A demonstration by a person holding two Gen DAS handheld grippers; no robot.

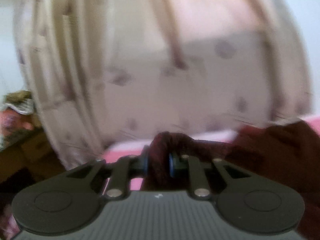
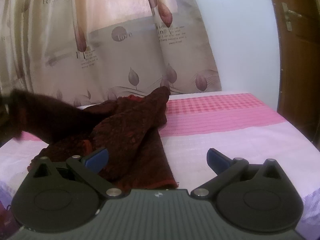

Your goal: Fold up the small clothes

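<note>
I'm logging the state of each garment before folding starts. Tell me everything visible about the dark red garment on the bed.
The dark red garment looks like a fuzzy, mottled maroon knit with brighter red edging along its hem. It lies rumpled and unfolded on the pink and white bed cover, in front of the curtain. The left gripper has its jaws shut on a bunched part, lifting it off the bed. The right gripper hovers open above its near edge, not gripping it.
</note>
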